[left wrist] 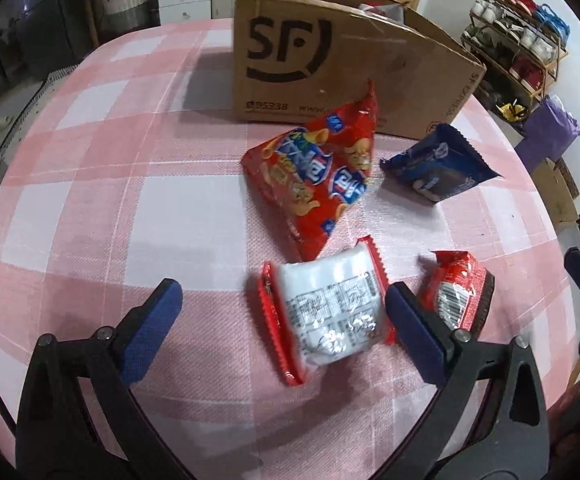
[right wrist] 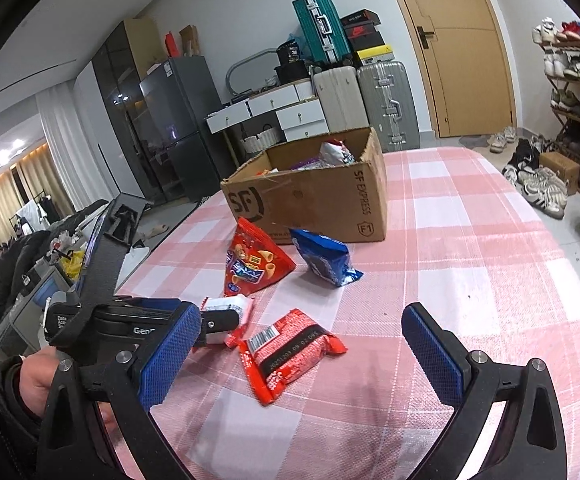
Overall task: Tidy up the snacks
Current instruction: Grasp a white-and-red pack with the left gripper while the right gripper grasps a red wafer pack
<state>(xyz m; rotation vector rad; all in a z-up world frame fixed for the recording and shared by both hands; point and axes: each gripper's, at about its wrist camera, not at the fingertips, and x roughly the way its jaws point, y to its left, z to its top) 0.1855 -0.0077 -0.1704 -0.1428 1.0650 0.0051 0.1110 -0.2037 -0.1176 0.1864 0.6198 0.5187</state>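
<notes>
Left tongs (left wrist: 283, 304): jaws spread wide, nothing between the pads in contact. Right tongs (right wrist: 302, 344): likewise spread, empty.

Four packets lie loose on the pink-and-white checked cloth surface (left wrist: 89, 208); the open brown corrugated cardboard box printed "SF" (left wrist: 330, 60) stands at the far side, with some packets already inside it (right wrist view).

Key relation: the white-backed crinkly foil packet with red crimped ends (left wrist: 326, 312) lies straight ahead of the left tongs, within the spread of the jaws, close against the right pad. Its long axis runs roughly near-to-far, slightly slanted, so the jaws would close across its short width. Left tongs are the nearer to it.

The small red foil packet with a barcode (right wrist: 290, 354) lies just ahead of the right tongs, between the jaws' line, long axis diagonal.

Farther off: a large red puffed triangular snack bag (left wrist: 318, 176), glossy, and a dark blue glossy biscuit packet (left wrist: 438, 164) just right of it, both near the box front.

Judgement: next step is probably a pinch on the white-backed packet; slick film may slip.
</notes>
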